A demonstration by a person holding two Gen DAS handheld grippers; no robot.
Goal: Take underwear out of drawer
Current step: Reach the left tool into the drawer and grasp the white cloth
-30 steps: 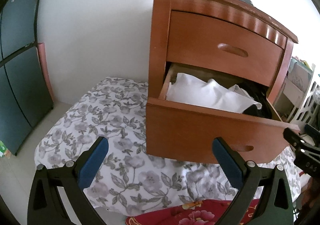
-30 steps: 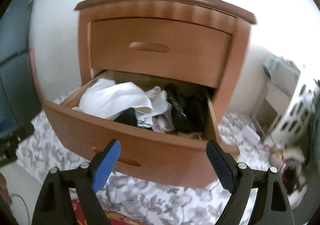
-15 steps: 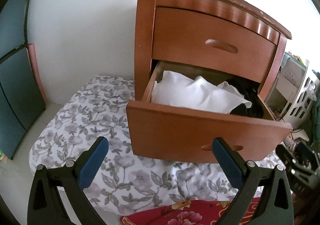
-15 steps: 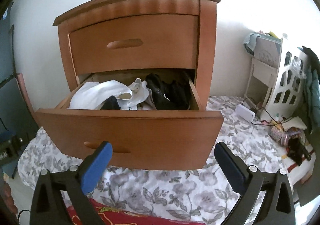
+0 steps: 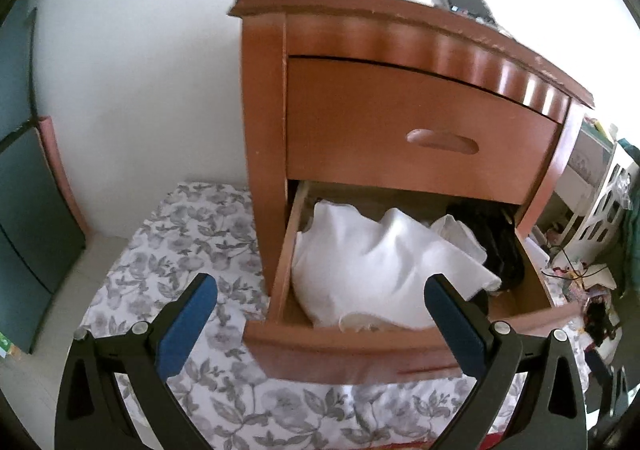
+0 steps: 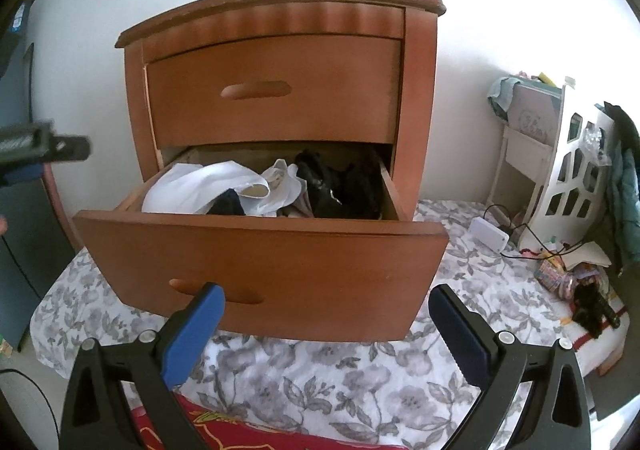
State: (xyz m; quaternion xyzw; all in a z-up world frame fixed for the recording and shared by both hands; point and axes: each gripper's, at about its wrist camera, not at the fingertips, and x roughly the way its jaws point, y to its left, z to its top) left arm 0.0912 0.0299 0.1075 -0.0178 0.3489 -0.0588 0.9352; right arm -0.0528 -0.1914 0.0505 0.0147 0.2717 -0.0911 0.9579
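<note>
- The lower drawer (image 6: 260,266) of the reddish-brown wooden nightstand (image 6: 280,34) stands pulled out, exposing crumpled white underwear (image 5: 360,270) at its left for picking.
- The left gripper (image 5: 320,310) hovers wide open above it, empty.
- The right gripper (image 6: 326,320) waits spread open near the drawer front, holding nothing.

The drawer (image 6: 256,270) is the lower of two in a brown wooden nightstand and stands pulled well out, its curved front carrying a recessed oval handle. It is filled with crumpled underwear (image 6: 256,190): a large white piece (image 5: 360,266) bulges up on the left side above the rim, a smaller cream piece (image 6: 280,182) lies in the middle, and black pieces (image 6: 340,190) are bunched against the right wall. A dark scrap (image 6: 226,206) sits at the front edge.
</note>
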